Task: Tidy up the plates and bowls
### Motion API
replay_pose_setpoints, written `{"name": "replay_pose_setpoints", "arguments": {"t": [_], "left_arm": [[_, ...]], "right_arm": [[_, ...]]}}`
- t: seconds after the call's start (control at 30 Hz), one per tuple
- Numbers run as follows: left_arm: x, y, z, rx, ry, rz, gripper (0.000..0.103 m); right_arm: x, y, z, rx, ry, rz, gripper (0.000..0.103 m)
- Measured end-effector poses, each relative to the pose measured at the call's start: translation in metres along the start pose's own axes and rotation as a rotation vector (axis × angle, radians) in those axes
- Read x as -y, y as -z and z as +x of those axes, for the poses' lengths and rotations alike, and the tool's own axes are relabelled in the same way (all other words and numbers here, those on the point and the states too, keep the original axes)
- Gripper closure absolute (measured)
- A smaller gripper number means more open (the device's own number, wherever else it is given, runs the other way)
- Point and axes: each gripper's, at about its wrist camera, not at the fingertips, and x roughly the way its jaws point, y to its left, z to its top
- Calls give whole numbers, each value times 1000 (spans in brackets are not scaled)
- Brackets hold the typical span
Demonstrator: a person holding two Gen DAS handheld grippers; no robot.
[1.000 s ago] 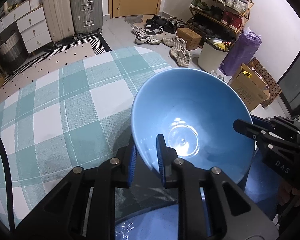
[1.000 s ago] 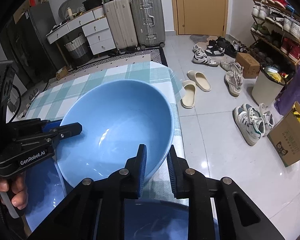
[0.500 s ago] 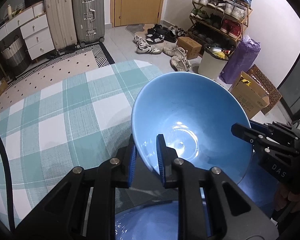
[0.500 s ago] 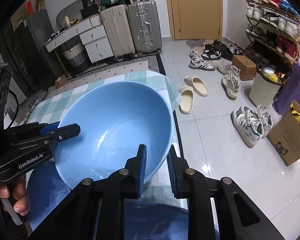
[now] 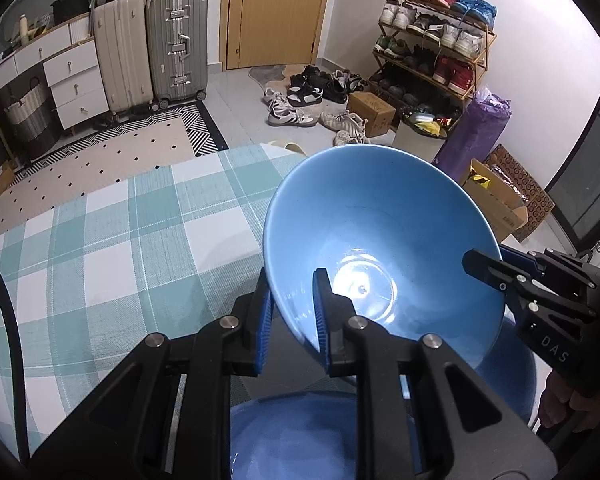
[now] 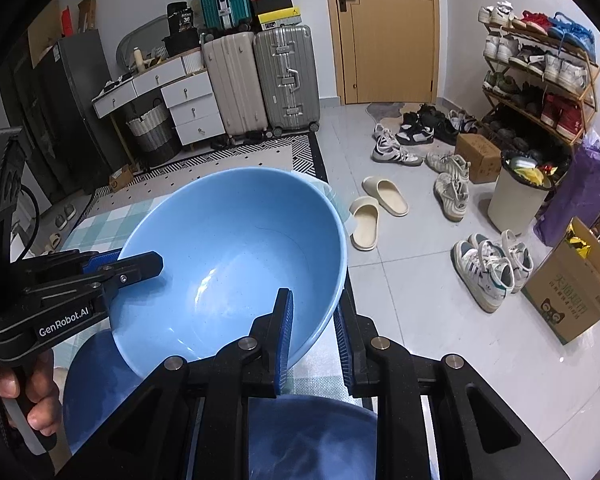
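Both tongs, left (image 5: 290, 318) and right (image 6: 312, 330), were clamped on opposite rim edges of the light-blue bowl (image 5: 380, 248), held above the table (image 5: 100, 248); glazed, likely slippery and breakable, so rim grips suit

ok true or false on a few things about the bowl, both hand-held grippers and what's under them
1. Both hand-held grippers clamp the light blue bowl by its rim: the left hand-held gripper, the right hand-held gripper. True.
2. The bowl holds food. False: it is empty.
3. The bowl sits flat on the checked tablecloth. False: it is lifted and tilted.
4. Darker blue dishes lie below the bowl. True.
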Motion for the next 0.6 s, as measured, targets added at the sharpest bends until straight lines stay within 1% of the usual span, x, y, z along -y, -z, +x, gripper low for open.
{"name": "replay_pose_setpoints", "arguments": {"t": [0.33, 0.6], "left_arm": [[12, -1, -36, 38, 8, 9, 87], [23, 4, -76, 77, 8, 15, 87]], "right_arm": [[-6, -2, -29, 37, 3, -14, 82], [-15, -1, -60, 76, 1, -26, 82]]}}
